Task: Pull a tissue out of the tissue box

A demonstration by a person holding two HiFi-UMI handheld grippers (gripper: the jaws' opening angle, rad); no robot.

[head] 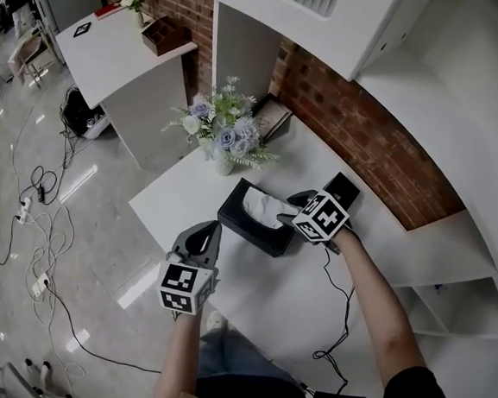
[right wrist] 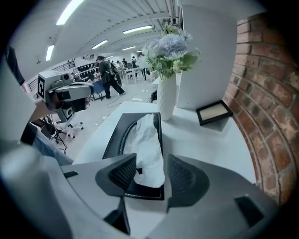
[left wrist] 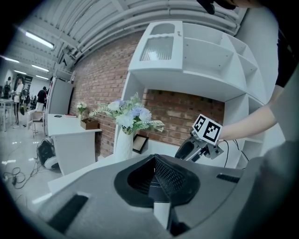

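Note:
A black tissue box [head: 245,220] lies on the white table [head: 258,299], with a white tissue [head: 264,205] standing out of its slot. My right gripper [head: 290,209] hovers at the box's right end, open. In the right gripper view the tissue [right wrist: 148,140] rises into the gap between the jaws of that gripper [right wrist: 152,164], and the box [right wrist: 117,135] stretches away beyond. My left gripper [head: 207,231] hangs off the table's near-left edge, apart from the box, and looks shut and empty [left wrist: 155,161]. The right gripper [left wrist: 202,142] shows ahead of it.
A vase of pale flowers [head: 224,135] stands behind the box, with a small picture frame [head: 273,118] against the brick wall. A black flat device [head: 343,189] and a cable [head: 339,319] lie right of the box. White shelves [head: 450,281] stand at the right. A second desk [head: 114,52] stands far left.

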